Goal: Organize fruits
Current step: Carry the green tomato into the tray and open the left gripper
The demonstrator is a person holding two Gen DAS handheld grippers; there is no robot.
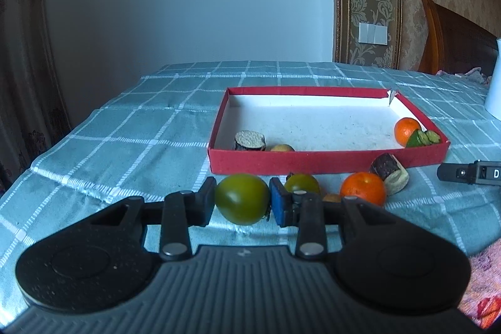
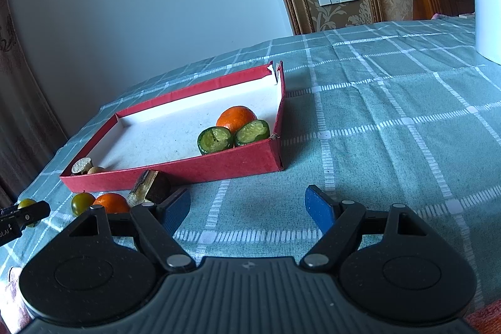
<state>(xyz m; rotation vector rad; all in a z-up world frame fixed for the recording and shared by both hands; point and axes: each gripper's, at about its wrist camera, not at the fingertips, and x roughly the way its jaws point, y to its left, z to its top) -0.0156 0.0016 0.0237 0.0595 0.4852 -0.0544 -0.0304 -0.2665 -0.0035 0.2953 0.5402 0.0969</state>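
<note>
The left gripper (image 1: 241,200) clenches a round green tomato (image 1: 241,198) just at 6 o'clock of the shallow red cardboard tray (image 1: 325,161). The smooth fruit may slip out. The right gripper (image 2: 247,210) stands released.
</note>
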